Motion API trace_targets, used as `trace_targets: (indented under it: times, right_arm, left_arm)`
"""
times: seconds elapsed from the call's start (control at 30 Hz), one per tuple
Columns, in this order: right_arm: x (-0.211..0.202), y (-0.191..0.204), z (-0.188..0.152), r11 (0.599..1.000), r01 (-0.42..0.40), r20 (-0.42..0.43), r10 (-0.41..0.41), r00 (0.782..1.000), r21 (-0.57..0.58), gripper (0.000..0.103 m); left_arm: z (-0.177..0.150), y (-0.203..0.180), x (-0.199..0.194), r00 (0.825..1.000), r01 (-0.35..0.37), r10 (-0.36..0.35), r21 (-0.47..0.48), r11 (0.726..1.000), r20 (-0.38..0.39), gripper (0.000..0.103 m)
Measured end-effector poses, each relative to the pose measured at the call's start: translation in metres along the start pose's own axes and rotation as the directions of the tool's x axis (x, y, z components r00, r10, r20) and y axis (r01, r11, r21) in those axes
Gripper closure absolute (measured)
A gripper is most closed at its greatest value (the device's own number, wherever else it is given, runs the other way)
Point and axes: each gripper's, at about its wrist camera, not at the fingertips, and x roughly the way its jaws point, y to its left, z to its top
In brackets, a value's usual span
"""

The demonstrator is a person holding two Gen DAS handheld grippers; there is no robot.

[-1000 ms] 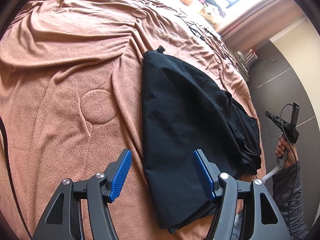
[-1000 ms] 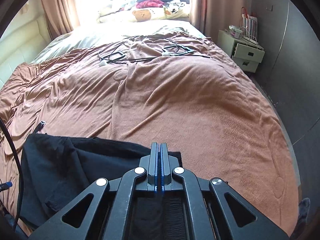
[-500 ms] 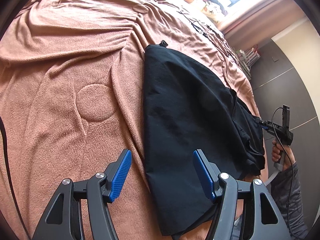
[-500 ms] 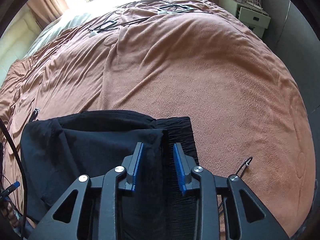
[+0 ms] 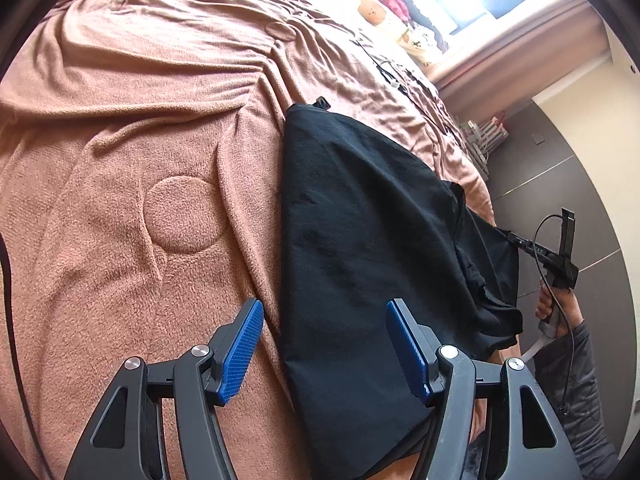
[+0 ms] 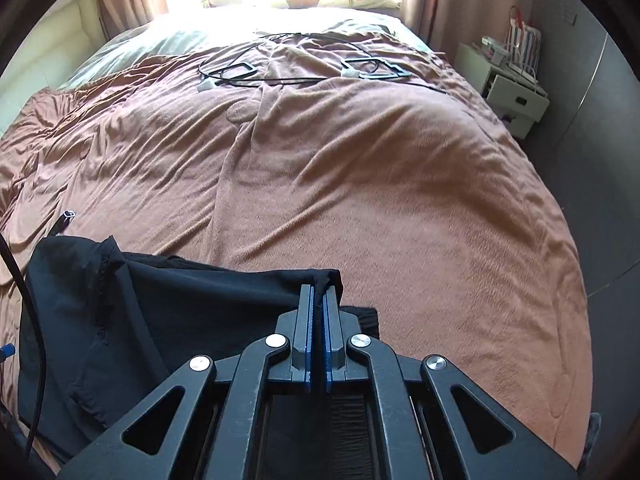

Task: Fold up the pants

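Black pants [image 5: 360, 248] lie partly folded on a brown bed [image 5: 140, 160]. The right hand-held gripper [image 6: 319, 300] has just closed, clamped on a corner of the fabric. The left hand-held gripper [image 5: 324, 344] hovers with jaws apart, empty. Further folds likely remain.

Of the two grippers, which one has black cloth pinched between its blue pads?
The right gripper: its jaws have just closed on a fold of the black pants. The left gripper stands open above the pants, pinching nothing.
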Motion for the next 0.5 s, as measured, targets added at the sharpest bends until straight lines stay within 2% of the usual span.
trace_targets:
  times: [0.17, 0.3, 0.37, 0.4, 0.5]
  right_arm:
    - [0.011, 0.011, 0.010, 0.996, 0.067, 0.031, -0.065, 0.997, -0.055, 0.102]
    - [0.025, 0.011, 0.013, 0.989, 0.138, 0.009, -0.138, 0.990, -0.052, 0.101]
    - [0.023, 0.005, 0.013, 0.996, 0.086, -0.013, -0.086, 0.996, 0.004, 0.099]
    - [0.020, 0.000, 0.012, 0.998, 0.051, -0.020, -0.051, 0.999, 0.033, 0.095]
    - [0.010, -0.012, 0.000, 0.996, 0.009, -0.052, -0.004, 0.999, 0.092, 0.072]
  left_arm:
    - [-0.002, 0.001, -0.001, 1.000, -0.003, 0.003, -0.004, 1.000, 0.002, 0.037]
    - [-0.004, -0.001, -0.001, 1.000, -0.008, 0.008, 0.001, 1.000, 0.002, 0.037]
    - [-0.004, -0.001, -0.001, 1.000, -0.006, 0.006, -0.003, 1.000, 0.004, 0.037]
    - [-0.004, -0.002, -0.002, 1.000, -0.005, 0.005, -0.004, 1.000, 0.005, 0.037]
    - [-0.004, -0.003, 0.000, 1.000, -0.004, 0.004, 0.000, 1.000, 0.001, 0.037]
